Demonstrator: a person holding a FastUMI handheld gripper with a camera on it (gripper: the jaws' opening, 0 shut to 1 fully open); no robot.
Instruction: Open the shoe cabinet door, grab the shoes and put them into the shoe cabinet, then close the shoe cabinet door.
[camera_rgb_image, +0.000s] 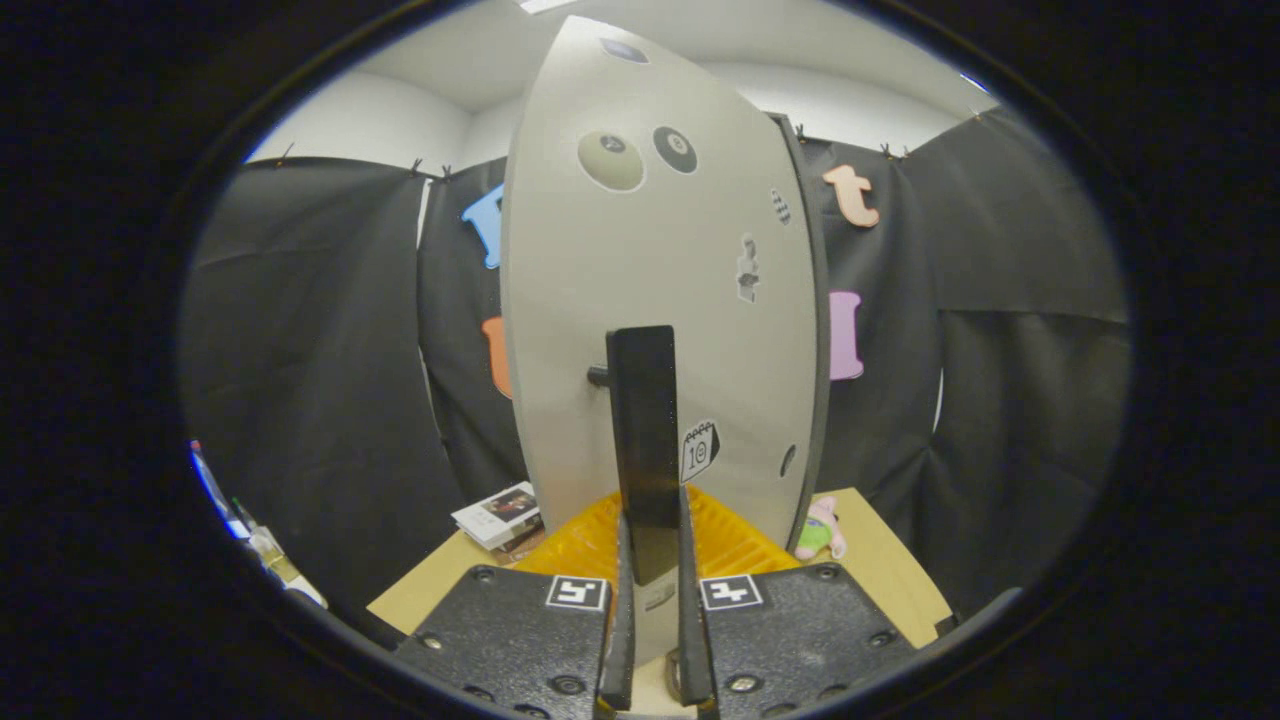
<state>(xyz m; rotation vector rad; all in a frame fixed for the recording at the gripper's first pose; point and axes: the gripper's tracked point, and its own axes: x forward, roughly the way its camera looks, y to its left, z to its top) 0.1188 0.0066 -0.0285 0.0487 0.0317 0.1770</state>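
The shoe cabinet door (660, 300), pale grey with stickers, stands upright straight ahead, its dark bar handle (643, 440) reaching down between the fingers (619, 620). The gripper (655, 640) is closed narrowly on that handle, both fingers pressing its sides. Beyond lie an orange tray (735, 540), a small plush toy (820, 530) and booklets (498, 515) on the table (890, 570).

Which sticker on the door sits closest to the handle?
The calendar sticker, just right of the handle the jaws grip; the round ones sit far above on the door.
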